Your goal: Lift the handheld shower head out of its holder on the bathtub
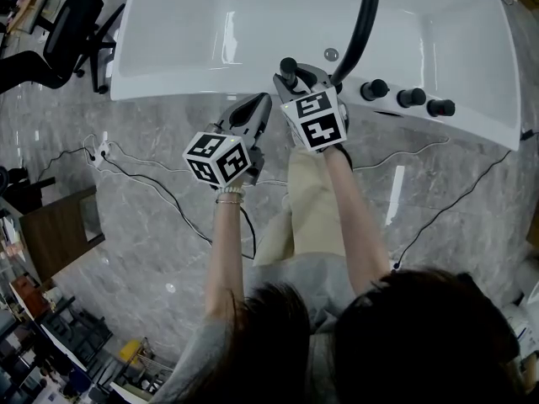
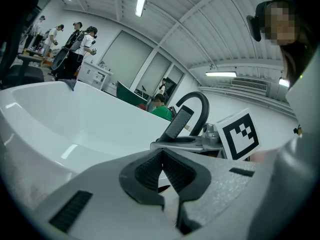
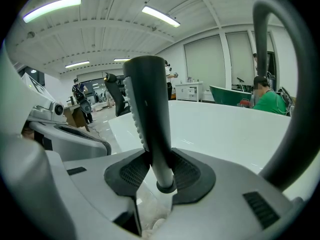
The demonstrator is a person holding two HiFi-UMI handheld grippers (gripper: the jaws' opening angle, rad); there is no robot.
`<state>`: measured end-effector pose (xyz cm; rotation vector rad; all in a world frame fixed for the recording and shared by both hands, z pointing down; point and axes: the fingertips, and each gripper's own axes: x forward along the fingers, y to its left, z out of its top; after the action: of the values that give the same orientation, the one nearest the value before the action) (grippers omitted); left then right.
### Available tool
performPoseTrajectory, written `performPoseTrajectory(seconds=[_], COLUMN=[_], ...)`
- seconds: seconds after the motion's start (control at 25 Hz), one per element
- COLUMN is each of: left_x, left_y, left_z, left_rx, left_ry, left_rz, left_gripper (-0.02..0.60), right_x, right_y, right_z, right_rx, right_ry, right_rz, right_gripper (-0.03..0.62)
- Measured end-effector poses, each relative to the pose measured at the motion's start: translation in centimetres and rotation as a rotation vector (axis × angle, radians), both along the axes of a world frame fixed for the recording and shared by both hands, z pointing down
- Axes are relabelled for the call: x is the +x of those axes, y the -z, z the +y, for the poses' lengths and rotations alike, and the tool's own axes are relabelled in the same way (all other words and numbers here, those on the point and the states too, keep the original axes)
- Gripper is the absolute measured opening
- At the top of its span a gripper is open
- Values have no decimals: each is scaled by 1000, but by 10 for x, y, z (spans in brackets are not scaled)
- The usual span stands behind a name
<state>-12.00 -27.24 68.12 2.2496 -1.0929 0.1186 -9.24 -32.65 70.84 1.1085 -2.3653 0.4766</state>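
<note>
The black handheld shower head point(image 1: 289, 66) stands upright in its holder on the white bathtub's point(image 1: 168, 82) near rim. My right gripper point(image 1: 300, 79) reaches onto it from the near side. In the right gripper view the dark, ribbed shower head point(image 3: 147, 109) rises between the jaws, and my right gripper point(image 3: 160, 171) is shut on its stem, with both pads against it. My left gripper point(image 1: 255, 108) hovers just left of it over the rim, shut and empty. In the left gripper view, the left gripper point(image 2: 160, 156) points at the shower head point(image 2: 180, 121).
A black arched spout point(image 1: 362, 23) rises right behind the shower head, with three black knobs point(image 1: 411, 98) to its right. An office chair point(image 1: 72, 32) stands at the tub's left end. Cables point(image 1: 168, 196) cross the marble floor. People point(image 2: 80, 44) stand far off.
</note>
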Motion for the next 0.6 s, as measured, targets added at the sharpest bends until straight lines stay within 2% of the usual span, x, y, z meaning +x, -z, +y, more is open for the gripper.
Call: performPoseTrajectory(seconds=[0.6], left_x=[2], left_y=[59], left_z=[11], left_rx=[37], left_ry=[0], left_rz=[33], left_gripper=[5], right_x=[0], right_y=[65], right_z=[15], right_rx=[30], right_ry=[3], right_rz=[-5], right_gripper=[133])
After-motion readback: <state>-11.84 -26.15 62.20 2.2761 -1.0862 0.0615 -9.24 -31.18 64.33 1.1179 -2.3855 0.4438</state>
